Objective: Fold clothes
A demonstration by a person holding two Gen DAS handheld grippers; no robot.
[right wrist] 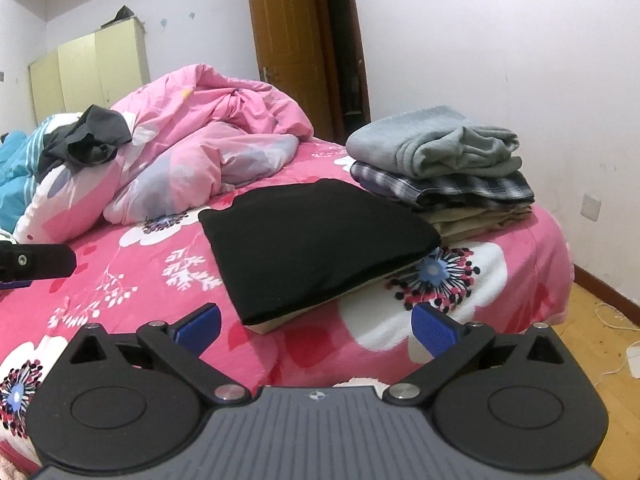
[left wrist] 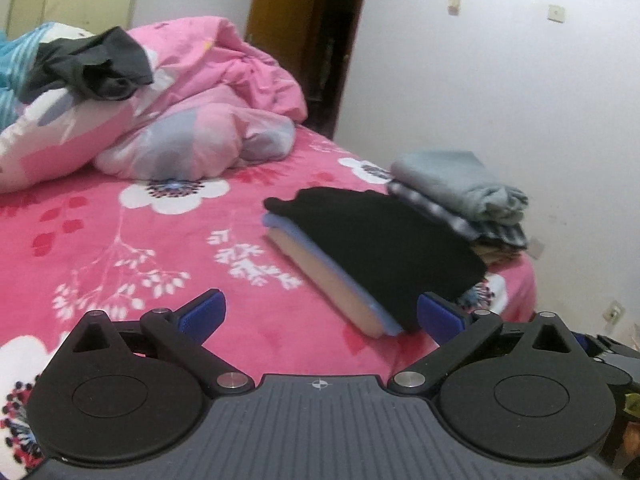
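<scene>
Far ahead-left of the right gripper [right wrist: 316, 326], a dark grey garment [right wrist: 90, 138] is lying crumpled atop a pillow [right wrist: 68, 200], beside a heaped pink duvet [right wrist: 216, 128]. Both grippers are hovering over the floral bedspread [right wrist: 132, 272] w/ jaws spread wide, holding nothing; left gripper [left wrist: 320, 314] is sitting just short of the black folded garment [left wrist: 376, 240], which is resting on a blue and a tan layer. Right gripper is facing the same black folded garment straight ahead. Ahead-right, a folded stack [right wrist: 444, 172], grey-blue on top, plaid beneath, is sitting touching it, nr the bed's far corner.
</scene>
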